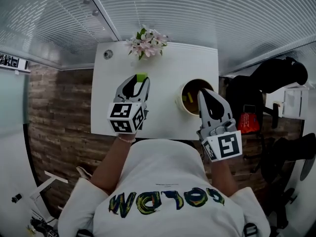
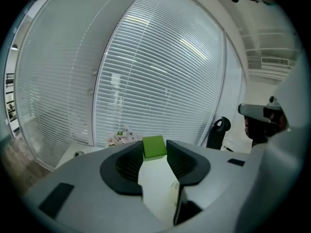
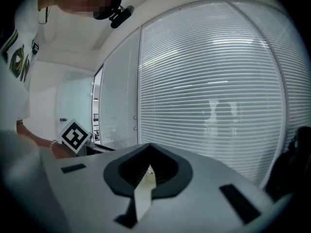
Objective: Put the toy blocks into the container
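The green block is held right at the tips of the left tongs. It is pinched from both sides by the dark pads, and the jaws are kept part-way apart by its width. It is carried over the white table, and a bunch of pink flowers is seen just beyond the tips, at the table's far edge. Off to the right of the left tongs, well apart from the block, the round container sits on the table, with yellow pieces lying inside. The right tongs are poised over the container's right side. Their jaws are brought together to a narrow point, with nothing caught between them.
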Available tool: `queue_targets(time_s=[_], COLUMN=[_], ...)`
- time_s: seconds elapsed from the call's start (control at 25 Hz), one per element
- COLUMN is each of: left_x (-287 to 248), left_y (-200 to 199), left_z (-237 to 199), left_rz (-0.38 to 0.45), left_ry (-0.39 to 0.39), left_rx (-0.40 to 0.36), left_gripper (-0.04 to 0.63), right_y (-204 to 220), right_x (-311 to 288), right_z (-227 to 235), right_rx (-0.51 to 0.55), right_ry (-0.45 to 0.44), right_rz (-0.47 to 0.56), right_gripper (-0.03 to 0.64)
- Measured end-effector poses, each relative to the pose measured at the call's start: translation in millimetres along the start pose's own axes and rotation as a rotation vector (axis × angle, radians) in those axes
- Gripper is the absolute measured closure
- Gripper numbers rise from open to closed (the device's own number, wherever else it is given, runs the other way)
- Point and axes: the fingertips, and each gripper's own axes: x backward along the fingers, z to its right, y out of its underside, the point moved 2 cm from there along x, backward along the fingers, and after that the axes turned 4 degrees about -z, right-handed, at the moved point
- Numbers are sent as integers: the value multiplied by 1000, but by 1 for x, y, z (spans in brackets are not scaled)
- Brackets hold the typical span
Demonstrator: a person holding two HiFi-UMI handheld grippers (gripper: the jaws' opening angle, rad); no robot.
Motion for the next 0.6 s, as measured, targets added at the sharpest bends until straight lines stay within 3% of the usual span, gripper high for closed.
queue_targets(time_s=[0.28,0.6], left_x=[-9,-28], left_y=[-2,1], left_z=[33,98], left_rz=[-6,-34], left_ry=[83,237], left_rx=[-27,-82], left_gripper=[434,434], right_y=[6,17], right_x=[14,46], right_z=[10,34], right_rx=[-14,-37], right_ry=[50,152], right_rz=[-7,-18], right_gripper=[609,609])
